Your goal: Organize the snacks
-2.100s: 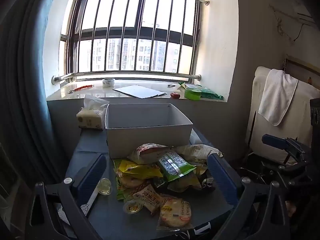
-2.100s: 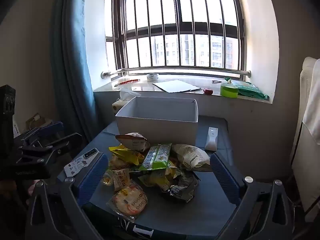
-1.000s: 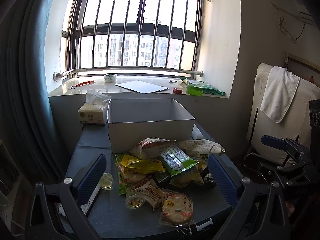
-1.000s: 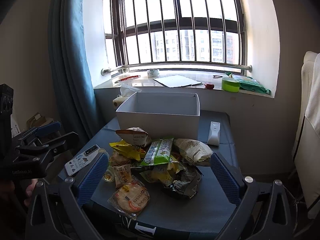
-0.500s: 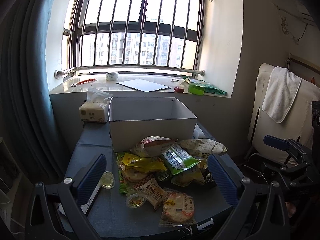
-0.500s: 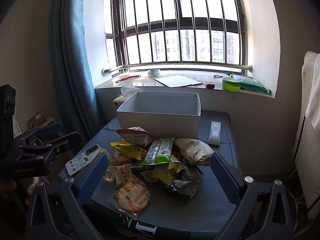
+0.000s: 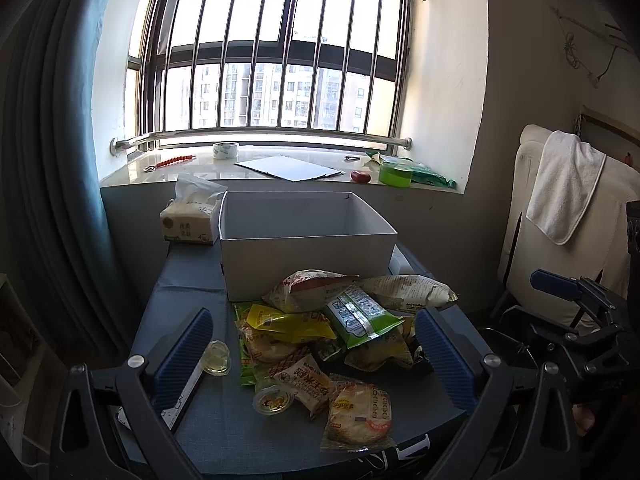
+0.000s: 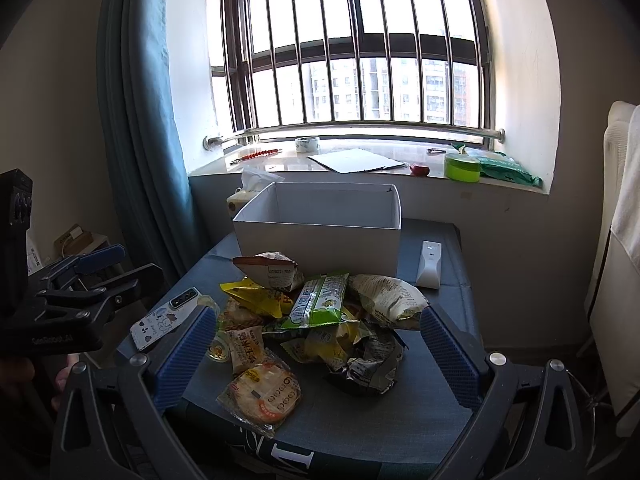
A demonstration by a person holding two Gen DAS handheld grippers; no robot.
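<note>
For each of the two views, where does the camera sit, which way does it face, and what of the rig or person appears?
Left wrist: sits on the left hand-held gripper, near the table's left front, facing the window over the snack pile and white box; its own open fingers frame the shot, with the other gripper at right.
Right wrist: sits on the right hand-held gripper, further right, facing the same window; its open fingers show, with the left gripper and a bit of the person's hand at left.
Shared: pile, box, tissue pack, windowsill.
</note>
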